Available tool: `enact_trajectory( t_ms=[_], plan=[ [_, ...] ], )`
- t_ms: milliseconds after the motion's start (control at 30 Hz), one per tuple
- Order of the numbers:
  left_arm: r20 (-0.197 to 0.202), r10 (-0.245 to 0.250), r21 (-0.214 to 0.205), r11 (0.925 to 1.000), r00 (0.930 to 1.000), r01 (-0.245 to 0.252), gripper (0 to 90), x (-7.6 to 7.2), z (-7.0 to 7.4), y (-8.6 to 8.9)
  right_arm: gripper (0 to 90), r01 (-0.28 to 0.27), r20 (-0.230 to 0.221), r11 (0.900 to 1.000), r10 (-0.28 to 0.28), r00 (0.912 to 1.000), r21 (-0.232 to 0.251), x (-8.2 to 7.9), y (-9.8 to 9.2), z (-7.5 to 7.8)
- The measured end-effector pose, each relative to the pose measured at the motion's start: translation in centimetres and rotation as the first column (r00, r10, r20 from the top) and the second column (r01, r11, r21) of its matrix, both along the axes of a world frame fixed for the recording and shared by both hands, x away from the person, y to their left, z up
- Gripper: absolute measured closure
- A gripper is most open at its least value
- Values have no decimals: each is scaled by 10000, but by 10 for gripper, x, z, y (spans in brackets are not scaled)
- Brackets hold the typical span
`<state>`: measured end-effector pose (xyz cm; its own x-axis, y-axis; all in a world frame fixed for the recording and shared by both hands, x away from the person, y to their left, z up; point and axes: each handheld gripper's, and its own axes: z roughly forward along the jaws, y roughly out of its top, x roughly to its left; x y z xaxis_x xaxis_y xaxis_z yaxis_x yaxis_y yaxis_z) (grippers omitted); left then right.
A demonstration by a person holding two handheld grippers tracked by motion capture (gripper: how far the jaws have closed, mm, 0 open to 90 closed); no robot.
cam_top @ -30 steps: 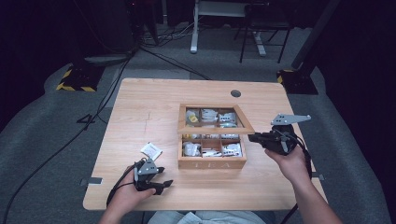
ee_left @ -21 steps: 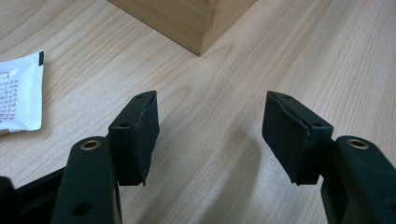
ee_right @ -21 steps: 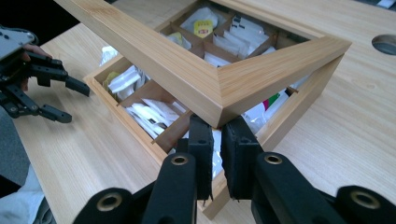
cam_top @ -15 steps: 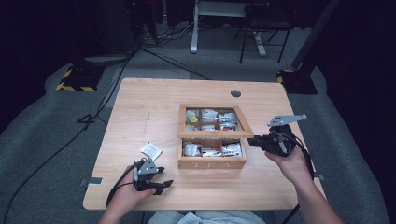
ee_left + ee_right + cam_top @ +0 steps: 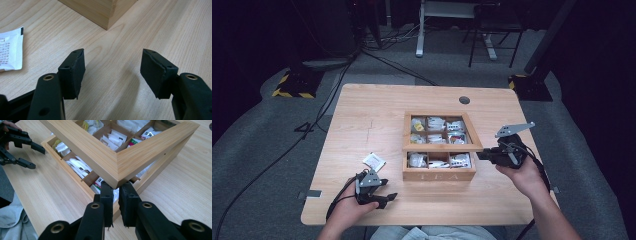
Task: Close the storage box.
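i see the square wooden tea box with small compartments [image 5: 439, 167] standing about in the middle of the light wooden worktop [image 5: 362, 120], a little toward the right edge and closer to the near edge than to the far one. its wooden-framed lid [image 5: 442, 131] is lifted and tilted, with the compartments below full of small tea packets [image 5: 437, 162].

my right gripper [image 5: 480, 155] is at the near right corner of the lid. in the right gripper view [image 5: 115, 187] the two black jaws stand close together with a narrow gap, and the lid corner [image 5: 117, 170] sits just above their tips. the jaws have just been opening a little. i think the corner rests on the tips or between them, but i cannot tell for sure if the pads press on it, because the wood hides the contact place.

my left gripper [image 5: 389, 197] is low on the worktop near the near left corner, well apart from the box. in the left gripper view [image 5: 112, 72] its jaws are spread wide and there is nothing between them, only bare wood of the worktop. a corner of the box [image 5: 107, 15] is ahead of the jaws.

one small white paper sachet with printed text [image 5: 374, 161] lies flat on the worktop, to the left of the box and just beyond the left gripper; the same sachet [image 5: 10, 48] is seen at the left edge of the left gripper view.
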<state>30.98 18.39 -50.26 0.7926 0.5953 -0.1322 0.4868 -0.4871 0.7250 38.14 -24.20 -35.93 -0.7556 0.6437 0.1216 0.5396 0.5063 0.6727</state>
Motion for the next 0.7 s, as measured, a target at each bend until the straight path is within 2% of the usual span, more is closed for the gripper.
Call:
enact_trajectory(
  t_ms=[700],
  plan=[
    [7, -13, 20, 10000, 10000, 13, 372, 0, 0, 0, 798, -413, -645, 9947, 353, 9973, -945, 2, 7, -10]
  ],
)
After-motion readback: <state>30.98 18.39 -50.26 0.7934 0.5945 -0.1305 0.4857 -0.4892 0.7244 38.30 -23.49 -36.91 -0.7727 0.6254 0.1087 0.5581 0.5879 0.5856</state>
